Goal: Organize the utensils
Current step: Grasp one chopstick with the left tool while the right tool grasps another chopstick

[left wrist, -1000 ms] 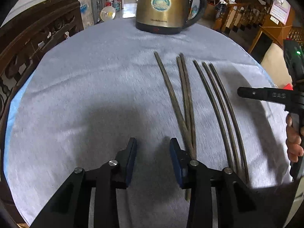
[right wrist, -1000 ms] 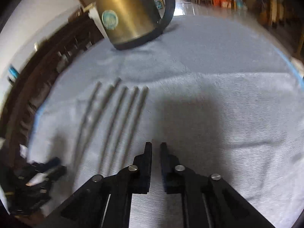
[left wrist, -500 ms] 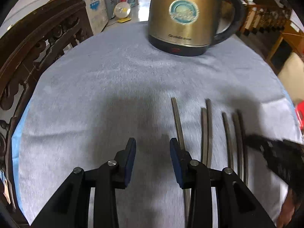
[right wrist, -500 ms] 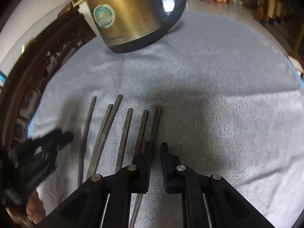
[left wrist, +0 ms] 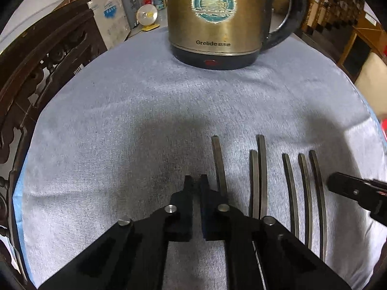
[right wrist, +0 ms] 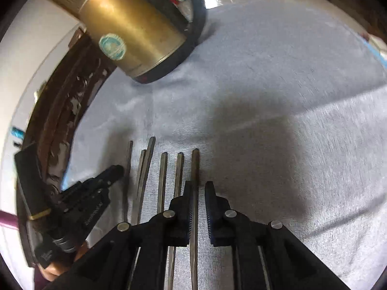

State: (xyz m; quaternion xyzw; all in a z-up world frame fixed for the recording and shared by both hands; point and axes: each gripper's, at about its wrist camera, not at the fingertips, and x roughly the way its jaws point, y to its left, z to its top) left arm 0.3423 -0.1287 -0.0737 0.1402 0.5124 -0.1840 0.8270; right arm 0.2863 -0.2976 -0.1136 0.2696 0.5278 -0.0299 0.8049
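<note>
Several dark chopsticks lie side by side on a grey cloth (left wrist: 116, 125), thick ends toward the kettle. My left gripper (left wrist: 196, 180) is shut with nothing between its jaws. It stands just left of the leftmost chopstick (left wrist: 219, 164). In the right wrist view, the left gripper (right wrist: 113, 171) points at that same stick. My right gripper (right wrist: 198, 186) is shut down to a narrow slit and hovers over the rightmost chopstick (right wrist: 195, 164), which shows through the slit. The right gripper (left wrist: 335, 181) reaches in beside the three right-hand sticks (left wrist: 304, 188).
A brass-coloured electric kettle (left wrist: 212, 19) with a black handle stands at the far side of the cloth. A carved dark wooden chair back (left wrist: 48, 55) curves along the left edge. Bare cloth stretches right of the sticks (right wrist: 290, 96).
The left jaws have closed from a wide gap. Both grippers have moved toward the kettle end of the chopsticks, and the right one now sits over the rightmost stick.
</note>
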